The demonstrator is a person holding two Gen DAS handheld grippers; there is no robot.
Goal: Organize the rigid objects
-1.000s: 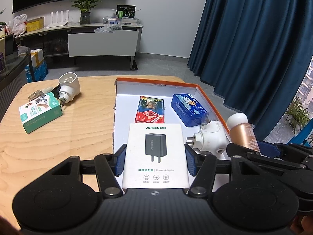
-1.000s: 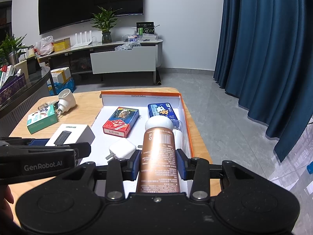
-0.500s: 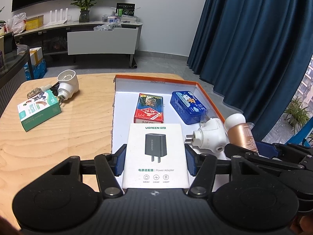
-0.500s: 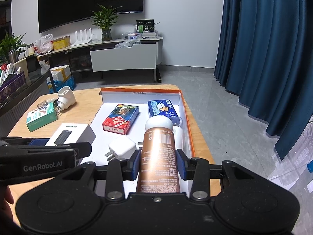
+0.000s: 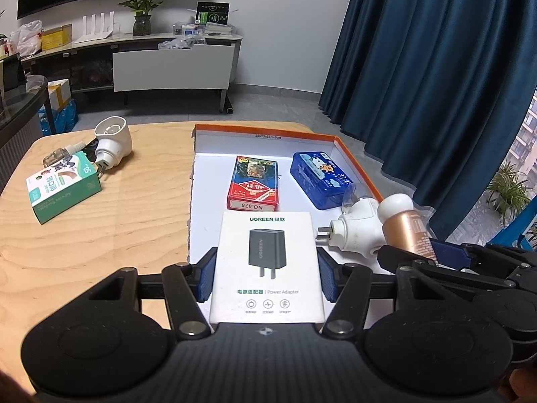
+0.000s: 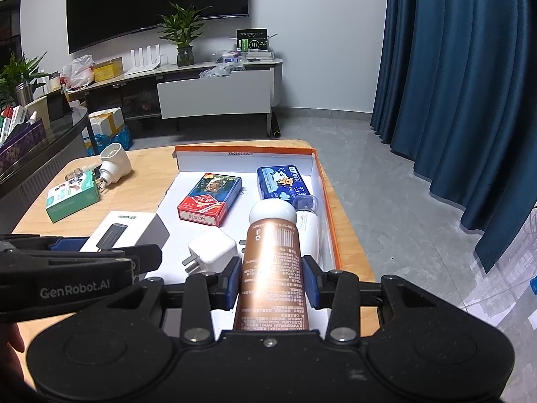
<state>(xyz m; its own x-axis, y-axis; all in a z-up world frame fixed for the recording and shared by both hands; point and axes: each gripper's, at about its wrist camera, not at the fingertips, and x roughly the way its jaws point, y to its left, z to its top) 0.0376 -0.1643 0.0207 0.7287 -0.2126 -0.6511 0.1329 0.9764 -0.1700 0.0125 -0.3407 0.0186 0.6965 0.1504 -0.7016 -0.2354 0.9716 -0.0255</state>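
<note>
My left gripper [image 5: 265, 277] is shut on a white power adapter box [image 5: 266, 262], held over the near left part of the orange-rimmed white tray [image 5: 355, 158]. My right gripper [image 6: 272, 282] is shut on a copper tube with a white cap [image 6: 272, 262], held over the tray's near right side. In the tray lie a red card box [image 5: 255, 183], a blue tissue pack [image 5: 319, 178] and a white plug adapter [image 5: 355, 231]. In the right wrist view a white bottle [image 6: 310, 225] lies behind the tube.
On the wooden table [image 5: 100, 235] left of the tray lie a green-and-white box [image 5: 62, 189], a white round plug-in device [image 5: 112, 141] and a small glass vial [image 5: 58, 156]. Blue curtains [image 5: 436, 84] hang to the right, past the table edge.
</note>
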